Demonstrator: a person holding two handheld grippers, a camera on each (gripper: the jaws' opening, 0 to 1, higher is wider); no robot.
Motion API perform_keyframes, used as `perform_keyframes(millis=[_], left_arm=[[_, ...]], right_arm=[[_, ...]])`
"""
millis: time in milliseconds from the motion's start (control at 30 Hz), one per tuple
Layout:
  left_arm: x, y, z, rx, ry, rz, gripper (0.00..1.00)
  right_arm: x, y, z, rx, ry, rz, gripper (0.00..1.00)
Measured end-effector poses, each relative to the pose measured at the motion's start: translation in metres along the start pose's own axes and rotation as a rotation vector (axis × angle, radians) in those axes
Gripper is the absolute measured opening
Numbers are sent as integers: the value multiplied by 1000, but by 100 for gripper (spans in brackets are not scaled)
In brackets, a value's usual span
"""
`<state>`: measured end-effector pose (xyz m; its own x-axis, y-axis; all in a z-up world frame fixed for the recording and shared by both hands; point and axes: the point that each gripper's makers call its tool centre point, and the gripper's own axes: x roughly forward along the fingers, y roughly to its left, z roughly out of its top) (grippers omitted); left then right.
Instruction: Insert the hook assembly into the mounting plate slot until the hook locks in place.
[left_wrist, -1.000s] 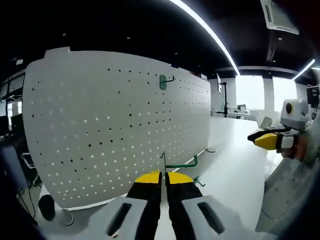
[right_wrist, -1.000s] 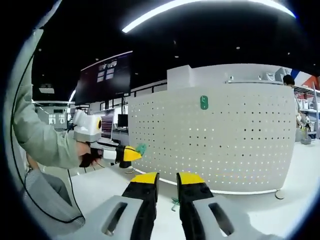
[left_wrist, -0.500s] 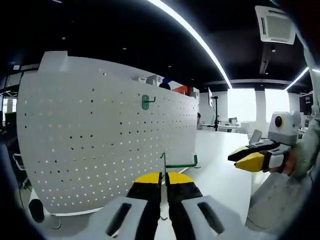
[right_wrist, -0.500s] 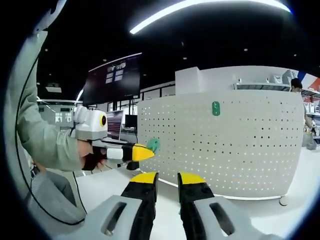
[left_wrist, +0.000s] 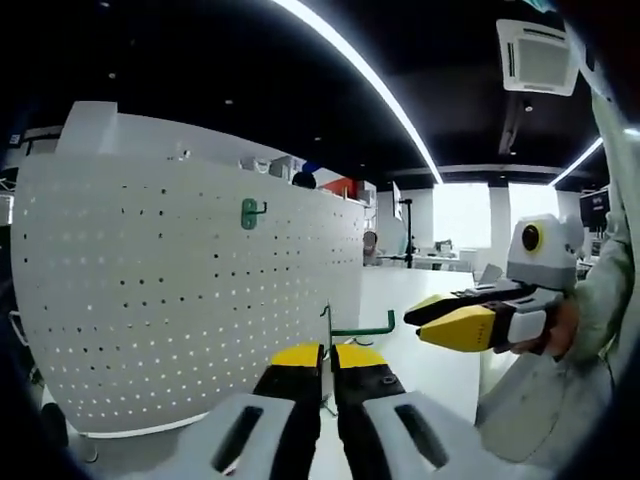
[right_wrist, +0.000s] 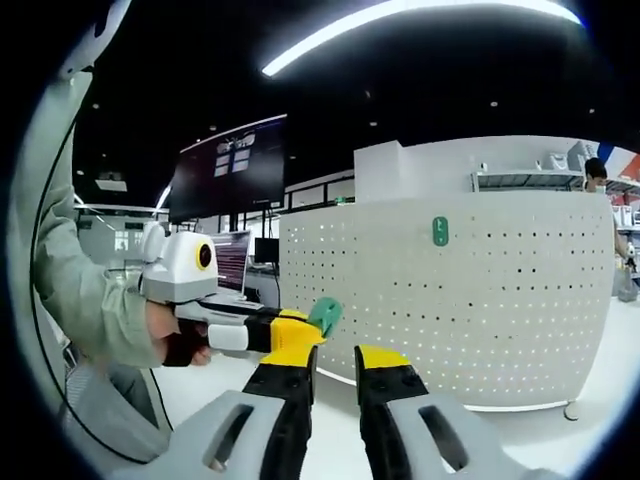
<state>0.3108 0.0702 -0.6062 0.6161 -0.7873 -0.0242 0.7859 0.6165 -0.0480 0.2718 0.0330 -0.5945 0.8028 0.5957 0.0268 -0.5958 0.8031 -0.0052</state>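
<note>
Left gripper view has the left gripper (left_wrist: 327, 356) clenched on a green hook (left_wrist: 352, 328) before the white pegboard (left_wrist: 190, 300), another hook (left_wrist: 249, 212) already mounted, while the right gripper (right_wrist: 335, 358) hangs released.

One white pegboard (left_wrist: 190, 300) is counted ahead of the left gripper (left_wrist: 327, 358), with one green hook (left_wrist: 248, 212) mounted on it; a second green hook (left_wrist: 352, 328) is pinched between that gripper's jaws. Two grippers are counted, the right gripper (right_wrist: 335, 360) included. One wall screen (right_wrist: 228, 168) is seen beyond it
</note>
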Motion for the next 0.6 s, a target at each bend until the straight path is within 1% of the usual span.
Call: perform_keyframes(millis=[467,600], left_arm=[[2,-20,9,13,-28,-49,3],[2,-26,12,43,-38,-62,3]], right_arm=[[11,3,16,21,-40,11,10],[12,3,18,36,-44,11,10]])
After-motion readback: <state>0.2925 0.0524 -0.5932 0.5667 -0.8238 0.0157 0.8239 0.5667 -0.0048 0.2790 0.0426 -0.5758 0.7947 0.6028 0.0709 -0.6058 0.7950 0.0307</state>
